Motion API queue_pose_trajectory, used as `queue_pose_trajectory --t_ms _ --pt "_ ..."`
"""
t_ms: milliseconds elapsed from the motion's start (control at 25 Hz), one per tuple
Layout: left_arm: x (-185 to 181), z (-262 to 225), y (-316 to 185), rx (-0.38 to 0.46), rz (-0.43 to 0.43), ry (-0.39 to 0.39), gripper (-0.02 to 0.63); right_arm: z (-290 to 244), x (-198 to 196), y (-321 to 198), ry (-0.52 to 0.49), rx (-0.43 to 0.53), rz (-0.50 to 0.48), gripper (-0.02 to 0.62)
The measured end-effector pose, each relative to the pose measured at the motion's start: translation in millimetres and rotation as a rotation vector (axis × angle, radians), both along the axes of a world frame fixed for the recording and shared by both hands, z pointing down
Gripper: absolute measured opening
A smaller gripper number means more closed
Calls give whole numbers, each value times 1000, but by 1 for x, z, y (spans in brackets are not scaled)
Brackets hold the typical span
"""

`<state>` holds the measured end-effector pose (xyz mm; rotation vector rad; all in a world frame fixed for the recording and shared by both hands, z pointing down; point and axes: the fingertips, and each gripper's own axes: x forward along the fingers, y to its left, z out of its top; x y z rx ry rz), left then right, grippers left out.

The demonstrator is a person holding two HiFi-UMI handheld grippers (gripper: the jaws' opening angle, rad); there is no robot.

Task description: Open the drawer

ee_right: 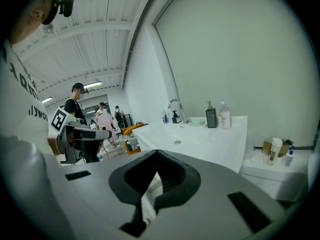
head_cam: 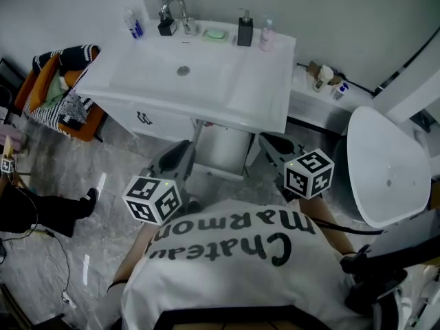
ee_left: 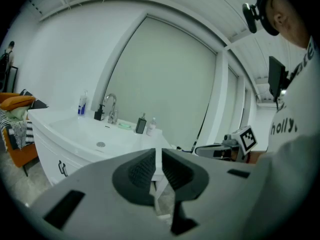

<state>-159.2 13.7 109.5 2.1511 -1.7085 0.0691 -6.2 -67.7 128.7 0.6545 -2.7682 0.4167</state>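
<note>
With my left fingers barely parted on nothing and right fingers pinched empty, I'd grip the drawer by its rigid, likely slippery handle, down-left of them.

- The person wore a white T-shirt with large black lettering across it; "Chateau" was legible.
- A black head-mounted rig sat on the head, and a small bright light showed on it in the right gripper view.
- The left gripper had a smooth light-grey body, with dark ribbed pads set in black surrounds.
- The right gripper was the same grey, with rectangular slots in its upper surface.
- Each gripper carried a white cube printed with black square markers: the left cube and the right cube.
- A black cable ran from the right gripper.
</note>
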Motion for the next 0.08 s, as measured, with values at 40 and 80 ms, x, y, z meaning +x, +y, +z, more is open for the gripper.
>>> queue_pose_trajectory --t_ms 40,80 --pt "-1 -1 -1 0 -1 0 41 0 0 0 1 -2 1 11" --pt "-2 -2 -1 -1 -2 -1 41 -1 1 0 2 -5 1 11"
